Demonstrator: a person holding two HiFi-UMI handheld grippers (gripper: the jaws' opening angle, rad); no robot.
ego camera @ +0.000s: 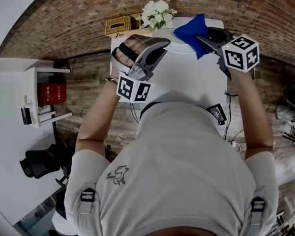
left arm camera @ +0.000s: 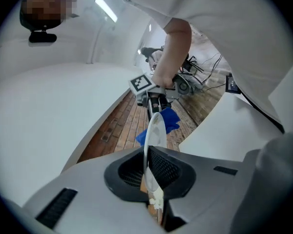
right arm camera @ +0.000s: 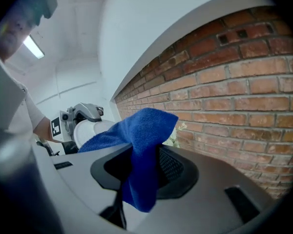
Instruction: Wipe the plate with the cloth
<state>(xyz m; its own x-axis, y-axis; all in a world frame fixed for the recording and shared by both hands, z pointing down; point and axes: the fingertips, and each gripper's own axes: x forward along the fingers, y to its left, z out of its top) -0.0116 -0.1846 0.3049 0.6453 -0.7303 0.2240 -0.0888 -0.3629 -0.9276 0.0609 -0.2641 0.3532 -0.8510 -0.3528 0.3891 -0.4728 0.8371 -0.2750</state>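
Evidently, the left hand-held gripper [left arm camera: 147,172] clamps the plate [left arm camera: 155,130] by its rim above the tabletop [ego camera: 187,77], presenting its face to the blue cloth [right arm camera: 141,140], at one o'clock, pinched in the right hand-held gripper [right arm camera: 141,174].

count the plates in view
1: the white plate, its rim clamped in the left claw, near the blue cloth in the right claw. No other shows; some table is hidden.

left gripper [ego camera: 160,47]: jaws clamped on plate [left arm camera: 155,130] rim | right gripper [ego camera: 202,37]: jaws clamped on cloth [right arm camera: 136,135] | both forearms stretched forward
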